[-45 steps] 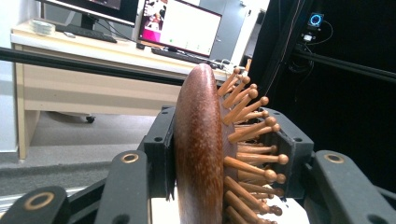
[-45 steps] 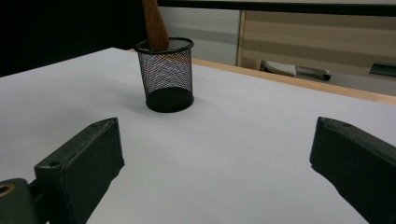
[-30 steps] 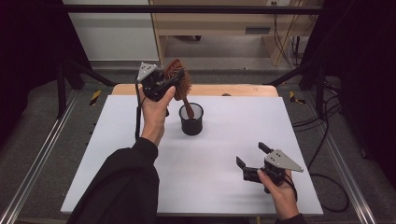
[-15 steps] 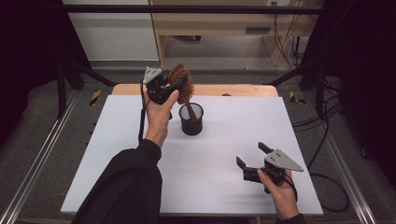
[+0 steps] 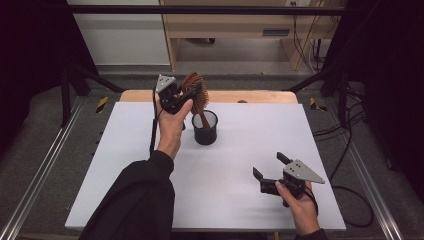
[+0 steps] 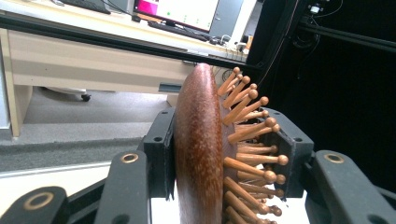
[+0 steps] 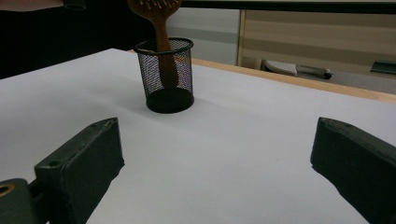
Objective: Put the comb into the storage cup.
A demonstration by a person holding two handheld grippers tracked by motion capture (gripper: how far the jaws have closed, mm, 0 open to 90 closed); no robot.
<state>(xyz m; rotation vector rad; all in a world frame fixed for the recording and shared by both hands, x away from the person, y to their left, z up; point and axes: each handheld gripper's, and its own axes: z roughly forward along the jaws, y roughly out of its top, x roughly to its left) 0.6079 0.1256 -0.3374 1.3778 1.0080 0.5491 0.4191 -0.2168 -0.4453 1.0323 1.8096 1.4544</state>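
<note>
1. The wooden hairbrush (image 5: 194,89) stands handle-down in the black mesh cup (image 5: 205,128) on the white table (image 5: 125,165); my left fingers (image 6: 224,154) clamp its head.
2. One pad presses on bristles only, so the head could twist or slip.
3. I judge that tugging sideways could tip the light cup.
4. My right fingers (image 5: 270,168) are spread wide, holding nothing, too far to steady it.

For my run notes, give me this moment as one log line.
left gripper: shut on hairbrush head | hairbrush handle: inside mesh cup | right gripper: open, holding nothing | surface: white table
</note>
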